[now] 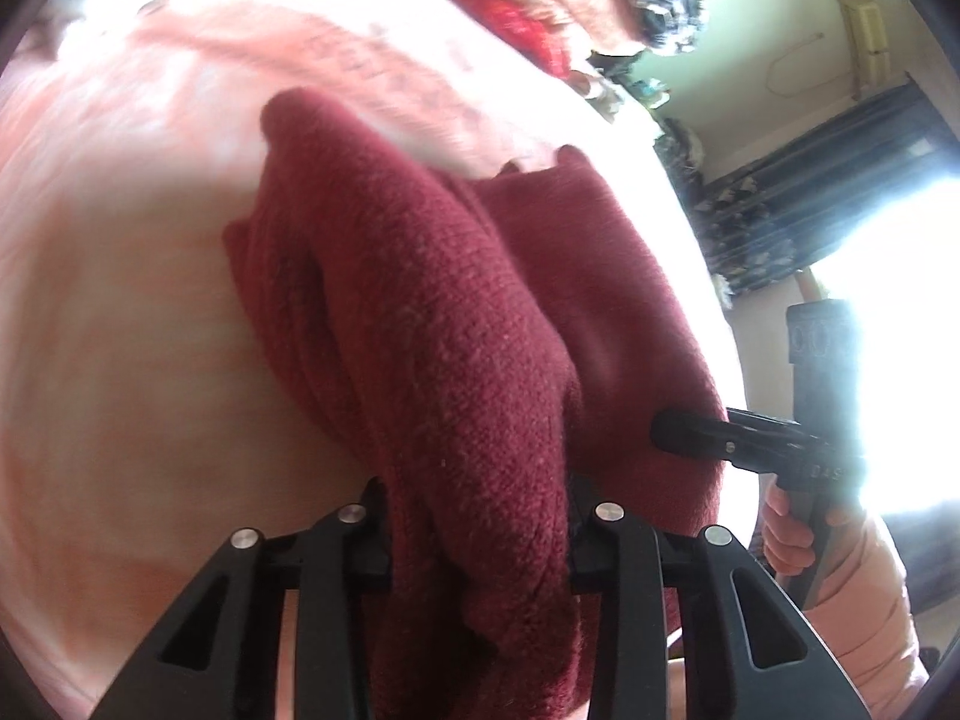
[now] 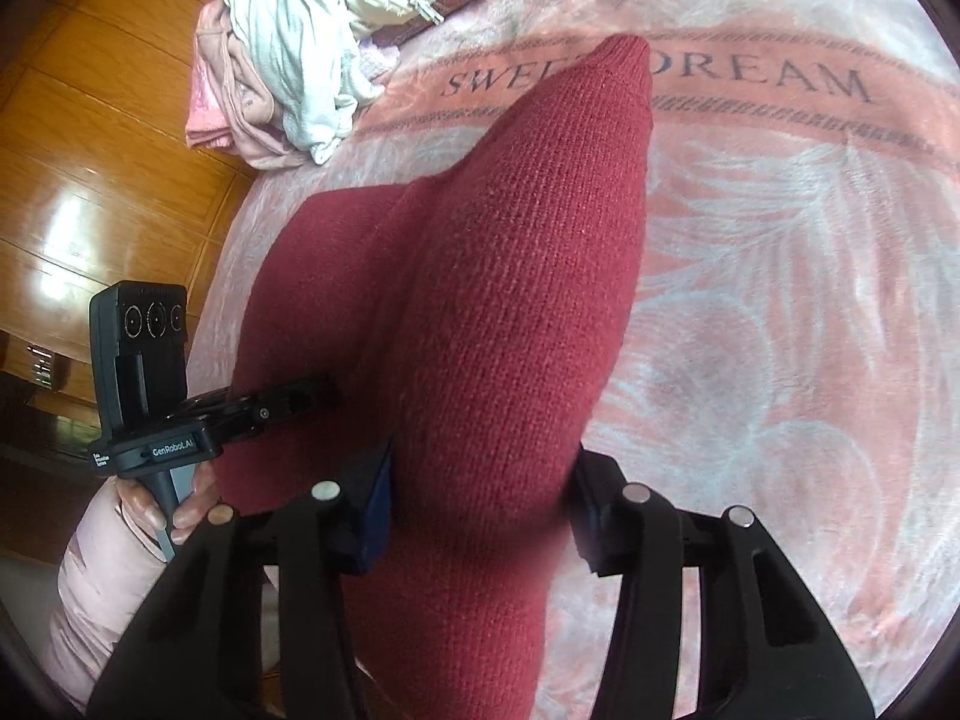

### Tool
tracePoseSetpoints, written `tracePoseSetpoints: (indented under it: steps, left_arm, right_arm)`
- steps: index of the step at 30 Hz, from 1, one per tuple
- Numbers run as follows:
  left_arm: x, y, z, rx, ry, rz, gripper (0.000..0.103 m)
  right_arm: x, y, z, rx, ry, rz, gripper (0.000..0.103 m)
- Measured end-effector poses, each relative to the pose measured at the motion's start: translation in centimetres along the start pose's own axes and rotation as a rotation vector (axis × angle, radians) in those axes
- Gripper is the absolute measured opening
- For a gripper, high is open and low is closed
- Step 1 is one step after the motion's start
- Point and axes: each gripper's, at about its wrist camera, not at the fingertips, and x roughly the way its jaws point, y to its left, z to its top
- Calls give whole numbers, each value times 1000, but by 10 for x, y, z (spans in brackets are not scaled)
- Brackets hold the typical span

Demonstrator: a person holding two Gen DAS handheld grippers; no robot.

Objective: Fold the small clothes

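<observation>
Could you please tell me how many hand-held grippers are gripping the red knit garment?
2: the left hand-held gripper and the right hand-held gripper each clamp a bunched part of the red knit garment above the pink blanket.

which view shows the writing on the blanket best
The right wrist view: the writing on the pink blanket is sharp, reading SWEET DREAM, though the red knit garment covers its middle. The left wrist view shows only a blurred, unreadable strip of it.

I cannot see my left gripper's fingertips (image 1: 480,540): the maroon knit garment (image 1: 468,360) covers them. Lettering on the pink blanket (image 2: 780,240) is partly hidden behind the garment. The window (image 1: 900,360) is overexposed.
</observation>
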Motion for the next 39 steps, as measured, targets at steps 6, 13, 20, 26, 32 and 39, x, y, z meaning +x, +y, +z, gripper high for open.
tracePoseSetpoints:
  steps: [6, 13, 20, 26, 32, 39]
  left_arm:
    - [51, -71, 13, 111, 29, -1, 35]
    - [105, -82, -2, 190, 121, 120, 42]
    - [102, -82, -9, 188, 90, 172, 59]
    - [74, -107, -40, 259, 22, 274, 67]
    - [58, -100, -60, 264, 9, 318, 67]
    - [77, -85, -63, 232, 29, 315, 69]
  right_arm:
    - [-54, -59, -17, 47, -82, -24, 47]
    - [-22, -99, -35, 92, 4, -66, 51]
    - [-33, -97, -44, 77, 14, -60, 63]
    - [-62, -90, -74, 35, 37, -39, 63]
    - [-47, -89, -98, 19, 113, -111, 58]
    - [-28, -106, -106, 69, 132, -131, 56]
